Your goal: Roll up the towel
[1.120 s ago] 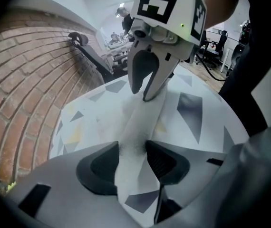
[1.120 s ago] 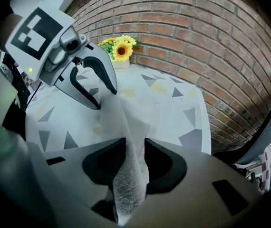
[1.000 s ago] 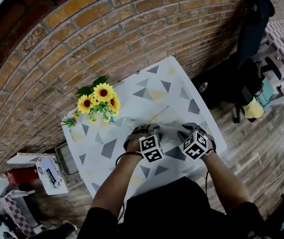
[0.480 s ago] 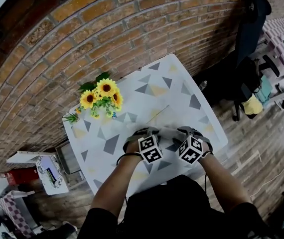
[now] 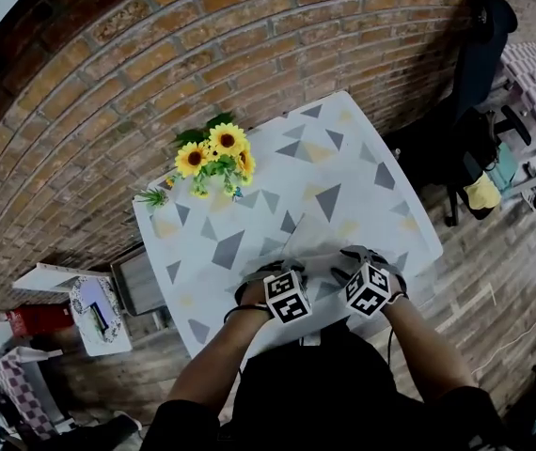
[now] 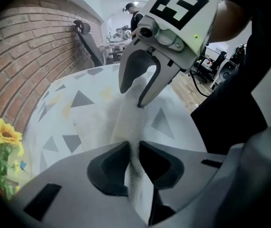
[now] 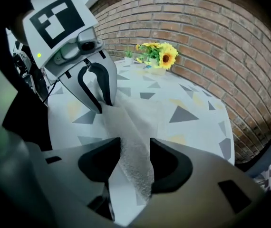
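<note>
A white towel (image 5: 311, 250) lies on the patterned table (image 5: 343, 148), and its near edge is lifted between my two grippers at the table's front edge. My left gripper (image 5: 264, 271) has its jaws closing, and its pads pinch a thin fold of the towel (image 6: 125, 118). In the left gripper view, the left gripper (image 6: 134, 150) faces the right one (image 6: 136, 90). My right gripper (image 5: 348, 256) stands wide. A bunched fold of towel (image 7: 134, 127) lies loose between the pads of the right gripper (image 7: 135, 151). The left gripper (image 7: 100, 96) shows beyond it.
A bunch of sunflowers (image 5: 213, 153) stands at the table's far left corner by the brick wall (image 5: 155, 54). A black office chair (image 5: 480, 45) is at the right. Boxes and a tray (image 5: 94, 308) sit on the floor at the left.
Both grippers have drawn back toward the table's near edge, and the towel's edge came with them. The left jaws have closed on the towel. The right jaws have widened.
</note>
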A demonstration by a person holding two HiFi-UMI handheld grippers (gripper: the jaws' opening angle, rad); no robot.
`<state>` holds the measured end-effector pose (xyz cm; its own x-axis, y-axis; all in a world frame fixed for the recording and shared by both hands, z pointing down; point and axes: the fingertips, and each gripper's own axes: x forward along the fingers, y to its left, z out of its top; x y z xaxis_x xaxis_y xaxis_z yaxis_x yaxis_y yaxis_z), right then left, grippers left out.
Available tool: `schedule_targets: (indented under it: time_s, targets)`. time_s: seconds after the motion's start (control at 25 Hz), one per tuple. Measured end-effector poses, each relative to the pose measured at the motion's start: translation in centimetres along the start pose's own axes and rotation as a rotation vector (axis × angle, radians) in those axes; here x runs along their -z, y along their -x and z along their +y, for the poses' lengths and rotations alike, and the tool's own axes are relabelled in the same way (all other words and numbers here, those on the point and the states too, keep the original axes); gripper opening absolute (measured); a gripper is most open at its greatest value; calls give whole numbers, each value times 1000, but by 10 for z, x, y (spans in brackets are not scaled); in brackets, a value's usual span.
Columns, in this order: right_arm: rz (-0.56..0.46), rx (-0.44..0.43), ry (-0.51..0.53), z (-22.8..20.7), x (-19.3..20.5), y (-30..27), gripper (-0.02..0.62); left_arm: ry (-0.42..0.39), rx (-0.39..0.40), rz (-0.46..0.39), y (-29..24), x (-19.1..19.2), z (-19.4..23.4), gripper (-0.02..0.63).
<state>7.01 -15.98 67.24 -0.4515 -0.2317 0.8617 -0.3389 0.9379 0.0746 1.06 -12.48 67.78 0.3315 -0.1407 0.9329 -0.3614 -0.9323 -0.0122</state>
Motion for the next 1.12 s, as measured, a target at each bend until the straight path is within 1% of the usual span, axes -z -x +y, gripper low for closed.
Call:
schedule_targets:
  time_s: [0.12,0.16,0.24,0.32,0.4,0.52,0.6,0.68,0.76,0.88,1.0,1.12]
  targets:
    - [-73,7,33,21,-19,13,209,43,52,-19,8,10,-18,77]
    - [-92,0,45,29,-26,16,209,47,72,-24,10,13,-24,75]
    - [-101,-30,82,51,-32,17,215,28,109,-23,14,19,-36,75]
    - [-76,-71,134,74,-31,12,230,8,146,-19,16,25,-46,75]
    - [-39,-103,182,93,-26,5,236,10,175,-21,17,29,-52,75]
    - [15,-120,221,106,-18,-4,236,21,193,-29,16,31,-52,75]
    - [29,-113,222,104,-17,-6,220,-1,171,-31,17,31,-47,80]
    - [26,-106,208,97,-19,-5,189,-44,122,-28,18,29,-39,105]
    - [19,-107,190,88,-23,-3,178,-74,69,-30,19,27,-31,134]
    - [13,-115,160,77,-25,-2,173,-94,7,-34,21,23,-20,170]
    - [8,-114,148,66,-28,-2,169,-123,-46,-36,25,18,-11,178]
    - [13,-112,157,57,-31,-5,167,-144,-61,-40,29,13,-7,178]
